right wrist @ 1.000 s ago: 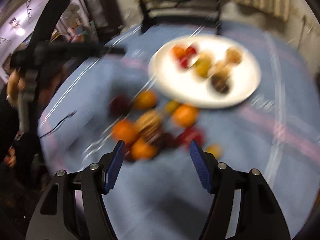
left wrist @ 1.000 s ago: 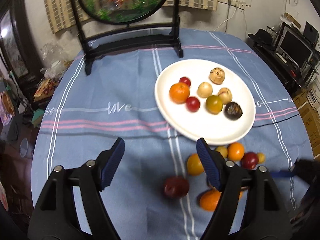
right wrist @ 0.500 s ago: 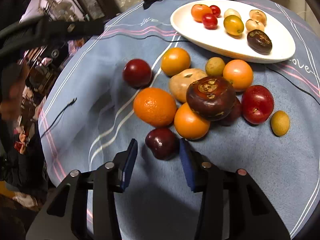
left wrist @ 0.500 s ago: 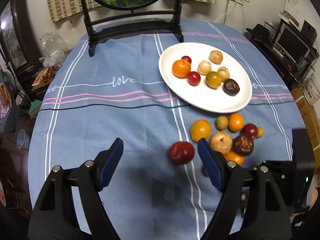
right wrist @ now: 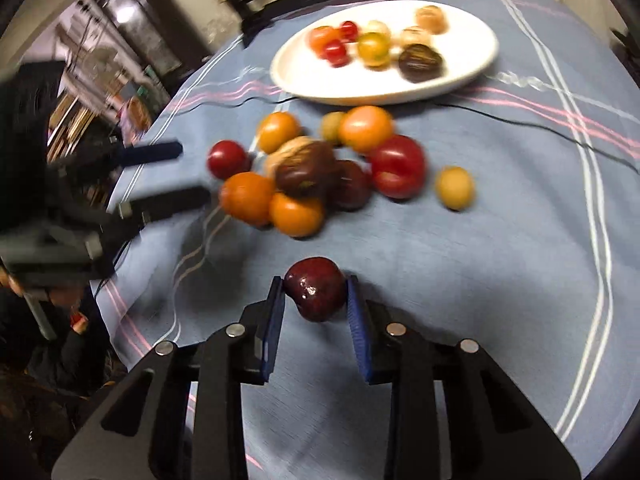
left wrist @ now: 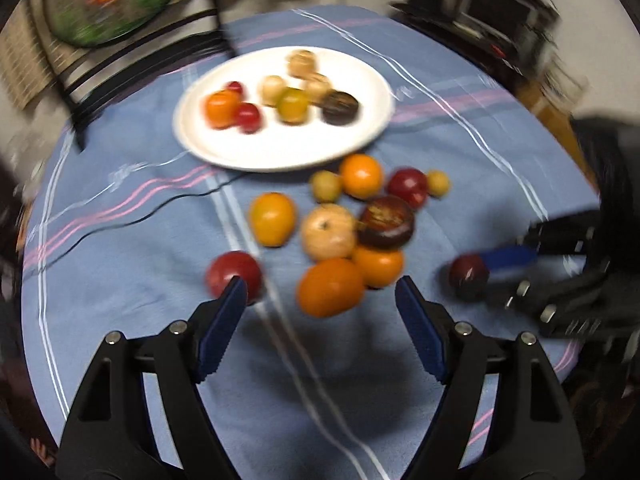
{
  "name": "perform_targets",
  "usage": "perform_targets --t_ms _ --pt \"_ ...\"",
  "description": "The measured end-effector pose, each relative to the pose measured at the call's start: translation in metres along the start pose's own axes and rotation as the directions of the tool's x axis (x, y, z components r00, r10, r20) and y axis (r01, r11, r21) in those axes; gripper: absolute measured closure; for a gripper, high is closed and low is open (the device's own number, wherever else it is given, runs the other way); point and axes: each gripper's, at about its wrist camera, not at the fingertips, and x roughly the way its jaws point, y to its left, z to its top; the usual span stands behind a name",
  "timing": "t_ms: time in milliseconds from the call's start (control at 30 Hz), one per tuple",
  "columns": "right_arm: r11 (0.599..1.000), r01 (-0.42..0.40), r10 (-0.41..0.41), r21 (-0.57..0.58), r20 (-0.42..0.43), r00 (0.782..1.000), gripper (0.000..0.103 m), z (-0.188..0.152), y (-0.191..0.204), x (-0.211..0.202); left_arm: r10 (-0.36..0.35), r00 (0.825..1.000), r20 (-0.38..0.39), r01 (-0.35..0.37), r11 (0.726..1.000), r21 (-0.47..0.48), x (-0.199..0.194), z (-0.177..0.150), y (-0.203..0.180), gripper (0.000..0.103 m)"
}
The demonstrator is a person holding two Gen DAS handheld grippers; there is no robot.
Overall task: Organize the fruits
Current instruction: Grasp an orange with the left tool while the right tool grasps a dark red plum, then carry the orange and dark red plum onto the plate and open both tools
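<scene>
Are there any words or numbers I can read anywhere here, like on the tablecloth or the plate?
White stitched writing on the blue tablecloth, left of the white plate: too blurred to read.
More white stitching on the tablecloth right of the plate in the right wrist view: too blurred to read.
Plate and fruit: no writing visible.
Shelves and boxes in the background: too blurred to tell.

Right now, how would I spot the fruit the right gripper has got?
Find the white plate on the blue tablecloth, then the heap of loose fruit just in front of it. Nearer still, apart from the heap, the closing right gripper clamps a small dark red fruit, the only one off by itself between blue pads.
</scene>
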Motion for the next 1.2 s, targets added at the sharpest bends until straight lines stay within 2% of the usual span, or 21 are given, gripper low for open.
perform_targets --t_ms 67,133,167,233,267,500,667,867,1067,1200 --pt "1.000 -0.003 0.003 0.021 0.007 1.000 0.072 -0.003 -0.005 -0.004 -0.017 1.000 -0.010 0.018 1.000 0.026 0.008 -0.001 -0.004 0.026" --pt "0.999 -0.001 0.000 0.032 0.010 1.000 0.072 -0.006 -0.007 -0.005 -0.031 0.999 -0.027 0.032 0.999 0.043 0.020 0.000 -0.001 0.034" --pt "0.999 0.001 -0.001 0.035 0.011 1.000 0.072 -0.007 -0.008 -0.006 -0.032 0.999 -0.040 0.034 0.998 0.045 0.026 0.000 0.001 0.042" --pt "0.999 0.002 -0.002 0.044 0.012 1.000 0.072 -0.009 -0.006 -0.004 -0.064 0.996 -0.061 0.067 0.997 0.037 0.036 0.001 0.006 0.049" --pt "0.999 0.001 -0.002 0.047 0.012 1.000 0.072 -0.010 -0.008 -0.005 -0.087 0.994 -0.066 0.090 0.996 0.030 0.039 0.002 0.009 0.059" --pt "0.999 0.003 -0.004 0.044 0.021 1.000 0.072 -0.008 -0.013 -0.010 -0.110 0.992 -0.057 0.110 0.994 0.004 0.026 -0.001 0.015 0.061" --pt "1.000 0.005 -0.005 0.004 0.010 1.000 0.072 -0.005 -0.007 -0.008 -0.090 0.996 -0.025 0.088 0.993 -0.081 0.008 -0.001 0.027 0.060" --pt "1.000 -0.007 0.008 -0.011 0.016 1.000 0.072 0.001 -0.002 -0.011 -0.063 0.998 0.009 0.064 0.978 -0.198 -0.009 -0.001 0.035 0.061" --pt "0.998 0.000 0.008 -0.069 0.115 0.993 0.072 0.037 0.004 -0.048 -0.028 0.996 0.082 0.046 0.973 -0.225 -0.034 0.030 0.047 0.061" --pt "0.992 0.020 0.004 -0.122 0.192 0.981 0.072 0.071 0.011 -0.077 0.003 0.988 0.154 0.031 0.975 -0.219 -0.055 0.068 0.052 0.061"
